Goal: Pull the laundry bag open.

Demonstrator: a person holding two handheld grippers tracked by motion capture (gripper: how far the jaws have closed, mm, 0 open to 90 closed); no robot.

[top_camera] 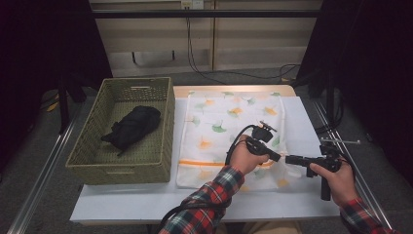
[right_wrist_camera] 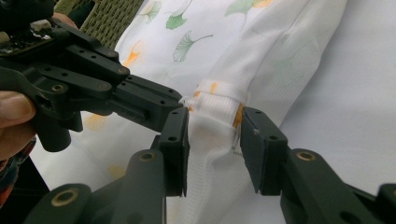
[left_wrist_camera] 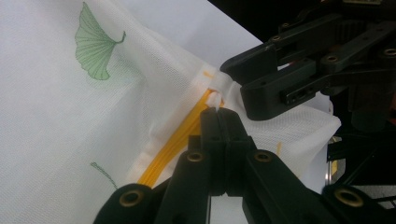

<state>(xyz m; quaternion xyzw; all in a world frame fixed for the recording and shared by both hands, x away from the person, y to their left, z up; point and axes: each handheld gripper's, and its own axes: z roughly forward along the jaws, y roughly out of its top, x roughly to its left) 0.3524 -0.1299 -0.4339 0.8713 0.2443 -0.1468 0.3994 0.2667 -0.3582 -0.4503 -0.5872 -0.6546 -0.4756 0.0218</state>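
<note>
The left gripper (left_wrist_camera: pixel 217 112) has its jaws pressed together on the small white zipper pull (left_wrist_camera: pixel 214 99) at the end of the orange zipper (left_wrist_camera: pixel 175 144). The right gripper (right_wrist_camera: pixel 212 140) stands part open; a bunched corner of the mesh laundry bag (right_wrist_camera: pixel 219 116) sits between its pads, which appear not to press it. Both meet at the bag's near right corner on the white table (top_camera: pixel 122 200). The bag is white with green and orange ginkgo leaves and lies flat. Left of it, touching, stands a woven basket (top_camera: pixel 168 146) holding a crumpled black garment (top_camera: pixel 132 126).
</note>
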